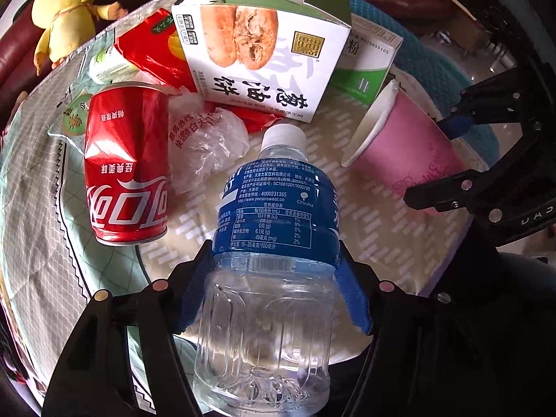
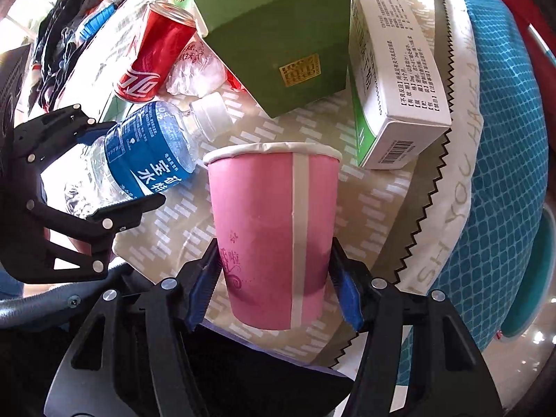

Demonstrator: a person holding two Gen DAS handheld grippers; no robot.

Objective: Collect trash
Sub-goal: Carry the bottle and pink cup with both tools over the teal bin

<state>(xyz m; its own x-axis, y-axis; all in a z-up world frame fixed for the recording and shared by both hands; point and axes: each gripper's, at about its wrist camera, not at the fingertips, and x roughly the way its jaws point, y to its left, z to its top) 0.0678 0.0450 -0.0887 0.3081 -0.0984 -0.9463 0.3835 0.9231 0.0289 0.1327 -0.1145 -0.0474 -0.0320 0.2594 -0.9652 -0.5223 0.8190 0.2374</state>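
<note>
My left gripper [image 1: 274, 285] is shut on a clear plastic bottle [image 1: 267, 243] with a blue label and white cap, held between the blue pads; it also shows in the right wrist view [image 2: 146, 153]. My right gripper [image 2: 276, 278] is shut on a pink paper cup [image 2: 274, 229], which also shows in the left wrist view [image 1: 406, 146]. On the cloth lie a dented red cola can [image 1: 127, 163], a crumpled clear plastic bag [image 1: 208, 139], a red wrapper [image 1: 153, 48], a white and green pastry box [image 1: 264, 52] and a green and white carton [image 2: 392, 66].
The trash lies on a patterned cloth [image 1: 41, 229] over a round cushion with a blue edge [image 2: 504, 139]. A yellow plush duck [image 1: 69, 7] sits at the far left. A small green-lidded cup [image 1: 107, 64] and a green packet [image 1: 69, 121] lie by the can.
</note>
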